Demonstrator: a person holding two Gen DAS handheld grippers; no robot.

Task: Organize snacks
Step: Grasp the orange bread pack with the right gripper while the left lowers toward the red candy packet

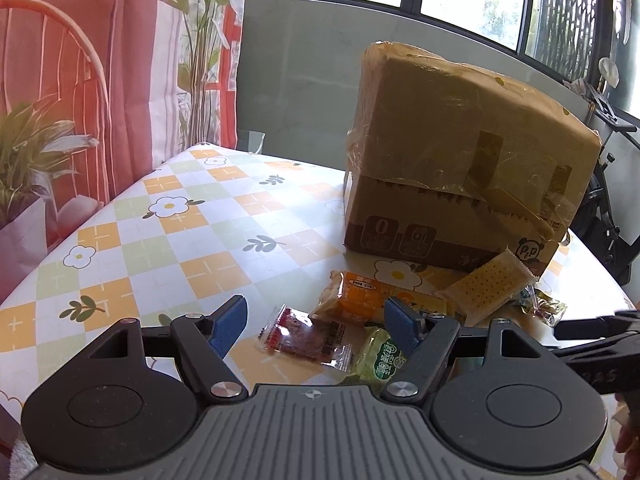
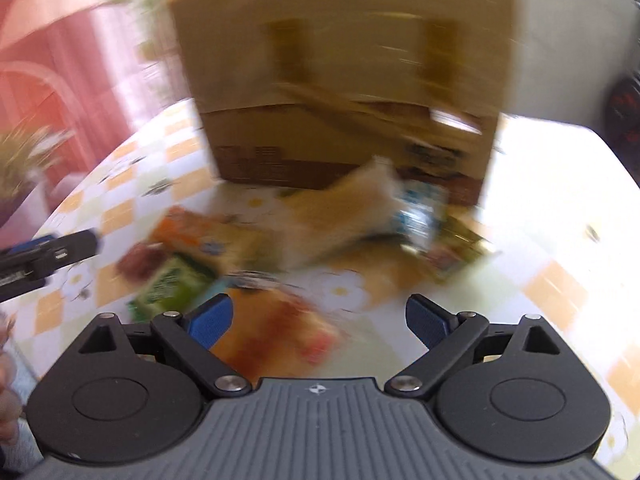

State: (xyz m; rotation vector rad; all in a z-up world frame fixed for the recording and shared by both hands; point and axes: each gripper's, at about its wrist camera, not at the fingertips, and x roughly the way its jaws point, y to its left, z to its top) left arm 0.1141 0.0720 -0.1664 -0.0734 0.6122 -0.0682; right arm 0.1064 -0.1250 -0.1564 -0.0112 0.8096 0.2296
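— Sunny windows (image 1: 460, 4) sit behind a table with a checked cloth (image 1: 168, 220) that has white flowers on it. What is on the table?

— A big brown cardboard box (image 1: 460, 152), taped up, stands at the far side. A pile of snacks lies on the cloth just in front of it.

— Which snacks?

— A red packet (image 1: 308, 340), an orange packet (image 1: 356, 296), a green packet (image 1: 380, 356) and a cracker pack (image 1: 484, 288) that leans on the others. A small candy bag (image 1: 544, 306) lies to the right of them.

— What about the tongs?

— The left gripper (image 1: 316, 326) is partly open with nothing held. The red packet lies between its blue fingers (image 1: 228, 326), not pinched.

— And the other one?

— The right gripper (image 2: 318, 322) is wide open and holds nothing. Its picture is very blurry. An orange and red snack (image 2: 276, 336) shows between its fingers, but whether they touch it cannot be told.
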